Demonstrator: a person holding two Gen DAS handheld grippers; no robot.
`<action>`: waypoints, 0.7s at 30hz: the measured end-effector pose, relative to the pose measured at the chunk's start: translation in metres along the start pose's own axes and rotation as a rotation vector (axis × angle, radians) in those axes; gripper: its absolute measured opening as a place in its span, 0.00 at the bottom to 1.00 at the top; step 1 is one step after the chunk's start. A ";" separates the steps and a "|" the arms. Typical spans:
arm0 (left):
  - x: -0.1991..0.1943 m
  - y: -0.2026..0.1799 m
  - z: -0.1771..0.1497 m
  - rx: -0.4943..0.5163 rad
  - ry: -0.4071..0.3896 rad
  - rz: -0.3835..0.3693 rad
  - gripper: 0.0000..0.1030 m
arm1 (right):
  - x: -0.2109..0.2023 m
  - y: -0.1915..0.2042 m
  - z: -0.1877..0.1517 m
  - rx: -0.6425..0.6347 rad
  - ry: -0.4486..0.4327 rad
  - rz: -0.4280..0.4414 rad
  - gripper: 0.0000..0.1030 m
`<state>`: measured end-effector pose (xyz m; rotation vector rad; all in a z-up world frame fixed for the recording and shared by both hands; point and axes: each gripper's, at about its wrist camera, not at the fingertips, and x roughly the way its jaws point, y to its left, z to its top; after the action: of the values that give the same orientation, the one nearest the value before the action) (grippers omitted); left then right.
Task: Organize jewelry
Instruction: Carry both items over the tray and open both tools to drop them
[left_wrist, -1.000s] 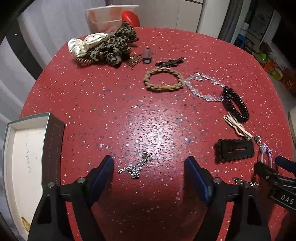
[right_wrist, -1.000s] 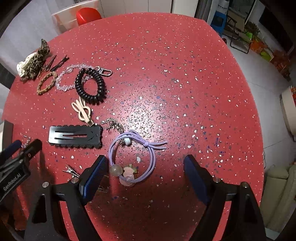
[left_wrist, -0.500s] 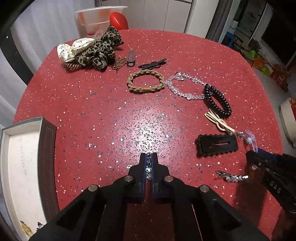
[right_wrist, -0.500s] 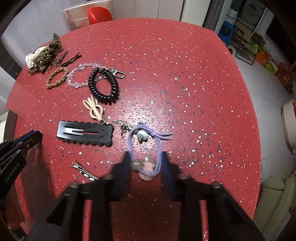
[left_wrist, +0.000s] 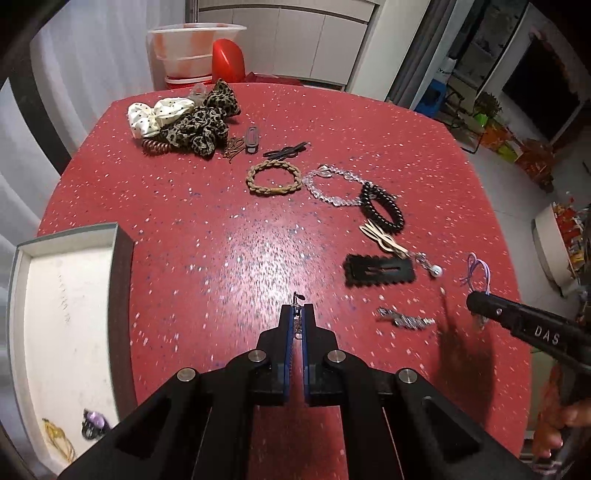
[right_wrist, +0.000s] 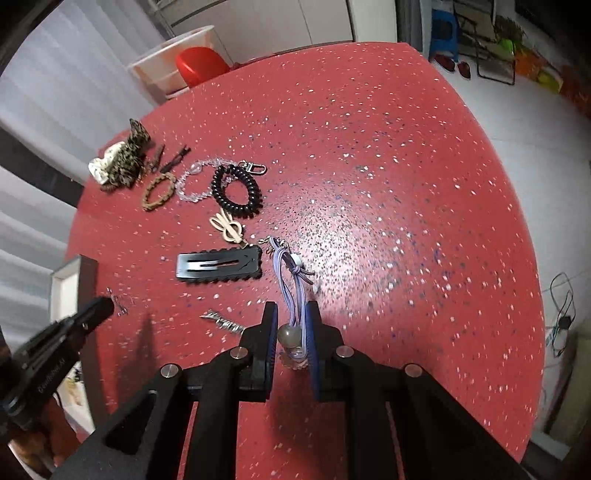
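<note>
Red speckled table (left_wrist: 207, 206) cluttered. My left claw (left_wrist: 296, 314) pinched thin silver chain (left_wrist: 296, 300); right claw (right_wrist: 291, 325) clamped purple bead hair tie (right_wrist: 291, 291). Box (left_wrist: 66, 325) at left edge. Risk: chain slipping, tie snagging black clip (right_wrist: 218, 265).

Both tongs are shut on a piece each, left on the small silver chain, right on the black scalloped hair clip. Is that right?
Not quite. The right tongs are shut on the purple hair tie with its beads, as the right wrist view shows; the black scalloped hair clip lies on the table. The left tongs do grip the small silver chain.
</note>
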<state>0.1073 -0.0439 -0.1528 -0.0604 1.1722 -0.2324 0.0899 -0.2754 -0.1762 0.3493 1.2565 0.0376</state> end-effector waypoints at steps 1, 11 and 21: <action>-0.004 0.000 -0.002 -0.003 0.002 -0.003 0.05 | -0.006 0.001 -0.003 -0.001 -0.002 0.004 0.15; -0.046 0.005 -0.026 -0.023 0.020 -0.026 0.05 | -0.042 0.018 -0.021 -0.020 0.016 0.020 0.15; -0.094 0.033 -0.047 -0.076 -0.007 -0.024 0.05 | -0.066 0.054 -0.031 -0.072 0.027 0.032 0.15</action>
<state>0.0348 0.0111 -0.0916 -0.1417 1.1738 -0.2088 0.0491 -0.2312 -0.1086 0.3076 1.2733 0.1150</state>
